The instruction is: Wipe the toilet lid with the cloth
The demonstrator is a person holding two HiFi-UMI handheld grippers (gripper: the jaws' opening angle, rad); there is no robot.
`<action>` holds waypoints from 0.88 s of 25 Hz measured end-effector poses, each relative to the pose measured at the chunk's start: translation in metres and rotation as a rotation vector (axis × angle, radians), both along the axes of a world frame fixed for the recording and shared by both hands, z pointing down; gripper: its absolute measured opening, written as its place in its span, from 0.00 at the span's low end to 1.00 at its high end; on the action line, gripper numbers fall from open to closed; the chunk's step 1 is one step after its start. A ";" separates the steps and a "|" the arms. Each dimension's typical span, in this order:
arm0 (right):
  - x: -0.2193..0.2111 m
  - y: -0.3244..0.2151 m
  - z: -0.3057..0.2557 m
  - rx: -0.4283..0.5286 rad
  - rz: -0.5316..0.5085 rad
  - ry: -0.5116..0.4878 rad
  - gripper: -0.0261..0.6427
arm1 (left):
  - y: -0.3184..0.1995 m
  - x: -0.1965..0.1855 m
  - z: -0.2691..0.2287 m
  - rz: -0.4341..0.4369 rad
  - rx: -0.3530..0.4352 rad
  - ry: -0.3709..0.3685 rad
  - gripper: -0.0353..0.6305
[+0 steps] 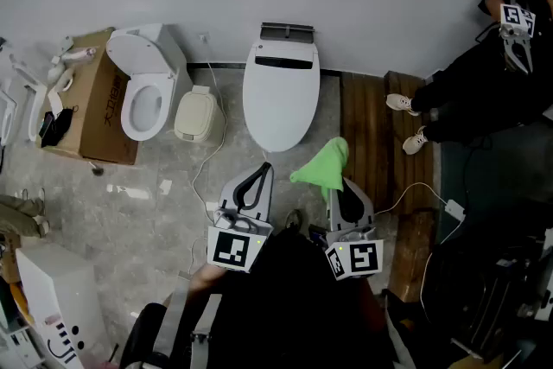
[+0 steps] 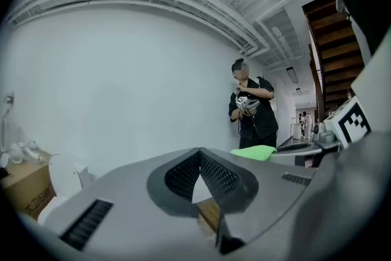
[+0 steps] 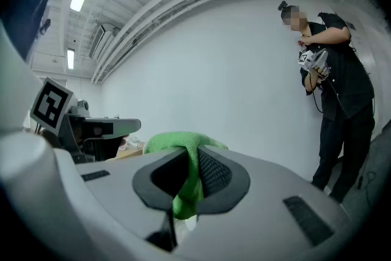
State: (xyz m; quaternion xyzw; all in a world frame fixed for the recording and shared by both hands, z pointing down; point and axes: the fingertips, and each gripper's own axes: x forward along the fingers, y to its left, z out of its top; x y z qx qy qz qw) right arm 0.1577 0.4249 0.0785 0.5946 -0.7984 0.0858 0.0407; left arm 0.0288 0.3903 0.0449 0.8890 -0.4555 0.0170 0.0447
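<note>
Right claw: the right claw [image 3: 187,162] is clenched on the green cloth [image 1: 323,166]. A fold is pinched between its pads and the rest bunches up over the tips.
Left claw: the left claw [image 2: 199,154] is closed tip to tip with nothing in it. Only a small bare gap shows behind the meeting pads.
Where the claws are: in the head view both are held close in front of the person's body and side by side, above the floor [image 1: 147,203] rather than over the toilet.
Cloth position: it hangs in the air just off the front end of the toilet and to its right, apart from the lid. No part of it touches the porcelain.
Toilet lid: the toilet lid [image 1: 280,91] is down, white and bare. I can make out no wet streak or wiped patch on it.
Done so far: as I judge it, the cloth is picked up and gripped, and no more than that.
Left to do: bring the cloth forward and down onto the lid, then pass it over the whole surface. The wiping itself looks not yet begun.
Surroundings: a second toilet [image 1: 143,95] with its seat open stands to the left beside a cardboard box [image 1: 102,112]. Wooden boards [image 1: 367,125] lie to the right, and beyond them another person [image 1: 471,91] stands by the wall.
</note>
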 end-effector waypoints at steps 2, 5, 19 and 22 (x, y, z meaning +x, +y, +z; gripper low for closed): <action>-0.003 0.001 0.000 -0.002 -0.003 0.004 0.11 | 0.001 -0.003 0.001 0.001 -0.002 0.001 0.06; -0.010 0.002 0.001 -0.001 -0.001 0.006 0.11 | 0.002 -0.010 0.001 0.003 -0.001 0.003 0.06; -0.053 0.016 0.000 0.009 0.058 -0.002 0.11 | 0.022 -0.059 0.010 0.043 -0.015 0.025 0.06; -0.061 0.014 0.004 0.005 0.069 0.000 0.11 | 0.020 -0.066 0.016 0.049 -0.014 0.024 0.06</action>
